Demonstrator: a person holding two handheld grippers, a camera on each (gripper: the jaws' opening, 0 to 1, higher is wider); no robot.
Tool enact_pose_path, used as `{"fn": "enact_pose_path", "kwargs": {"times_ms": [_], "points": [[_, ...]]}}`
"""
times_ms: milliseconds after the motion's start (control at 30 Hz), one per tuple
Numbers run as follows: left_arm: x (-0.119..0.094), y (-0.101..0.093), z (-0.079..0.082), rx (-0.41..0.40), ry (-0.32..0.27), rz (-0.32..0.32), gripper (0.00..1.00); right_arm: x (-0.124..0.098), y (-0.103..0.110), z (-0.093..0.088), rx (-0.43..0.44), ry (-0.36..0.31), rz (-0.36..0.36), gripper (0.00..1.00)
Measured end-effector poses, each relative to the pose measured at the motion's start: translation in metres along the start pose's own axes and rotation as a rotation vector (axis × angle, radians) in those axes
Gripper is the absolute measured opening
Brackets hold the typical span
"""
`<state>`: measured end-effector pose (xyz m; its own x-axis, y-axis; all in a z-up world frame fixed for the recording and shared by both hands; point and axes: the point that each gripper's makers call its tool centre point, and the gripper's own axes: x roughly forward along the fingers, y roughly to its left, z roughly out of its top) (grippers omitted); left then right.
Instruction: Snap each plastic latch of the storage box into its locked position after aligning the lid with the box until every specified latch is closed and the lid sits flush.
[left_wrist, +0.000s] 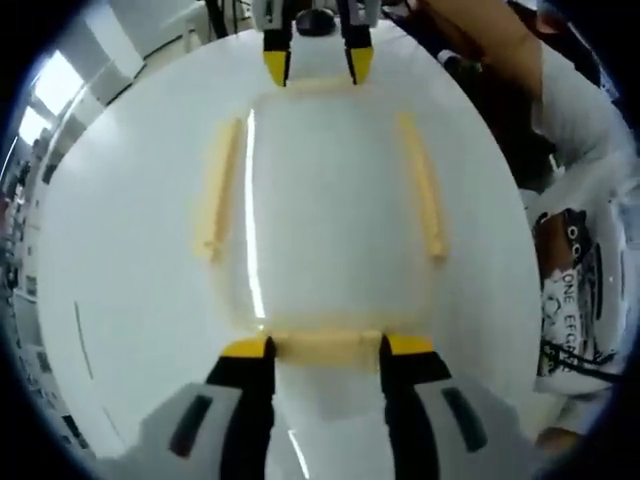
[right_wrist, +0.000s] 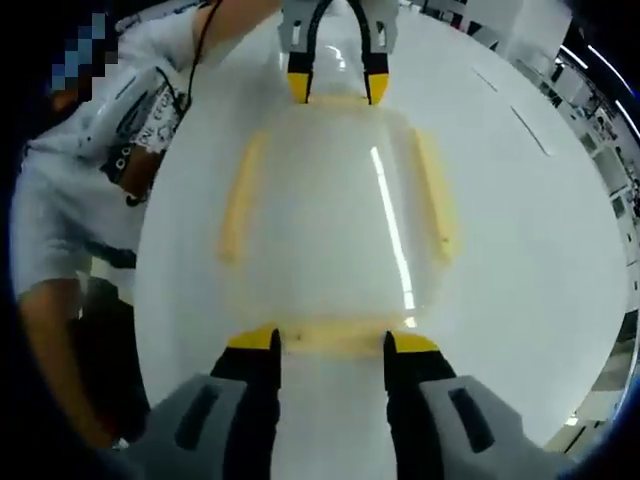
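A translucent storage box with its lid (left_wrist: 330, 210) on sits on a white round table (left_wrist: 120, 280). It has pale yellow latches on all sides. My left gripper (left_wrist: 326, 345) is open, its yellow tips at either end of the near end latch (left_wrist: 325, 352). Side latches (left_wrist: 220, 185) (left_wrist: 422, 185) lie along the lid's long edges. At the far end, the right gripper (left_wrist: 318, 65) is open over the opposite latch. In the right gripper view the same lid (right_wrist: 330, 210) shows, with my right gripper (right_wrist: 332, 342) straddling its near latch (right_wrist: 335, 335) and the left gripper (right_wrist: 337, 85) beyond.
A person in a white printed T-shirt (left_wrist: 575, 300) stands close to the table's edge, also seen as the shirt (right_wrist: 110, 120) in the right gripper view. Bare white tabletop (right_wrist: 520, 250) surrounds the box. Room fittings lie beyond the table rim.
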<state>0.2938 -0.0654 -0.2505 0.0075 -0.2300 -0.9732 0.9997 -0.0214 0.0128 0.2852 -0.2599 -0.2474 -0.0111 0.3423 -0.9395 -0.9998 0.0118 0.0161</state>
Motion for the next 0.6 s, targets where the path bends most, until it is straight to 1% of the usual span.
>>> {"fn": "enact_pose_path", "kwargs": {"times_ms": [133,300,400,600], "points": [[0.0001,0.0004,0.0003,-0.003,-0.027,0.000,0.41,0.0007,0.0001,0.0008,0.005,0.025,0.001,0.41],[-0.0001,-0.0001,0.0012,0.001,-0.044,-0.001,0.41,0.0015,-0.0012,0.0017,0.001,0.054,0.003,0.41],[0.0004,-0.0008,0.0024,0.003,-0.041,0.001,0.41,0.0022,-0.0021,0.0014,0.000,0.080,0.002,0.42],[0.0008,-0.0019,0.0027,0.001,-0.035,0.002,0.41,0.0027,-0.0027,-0.0004,0.016,0.093,-0.001,0.42]]}}
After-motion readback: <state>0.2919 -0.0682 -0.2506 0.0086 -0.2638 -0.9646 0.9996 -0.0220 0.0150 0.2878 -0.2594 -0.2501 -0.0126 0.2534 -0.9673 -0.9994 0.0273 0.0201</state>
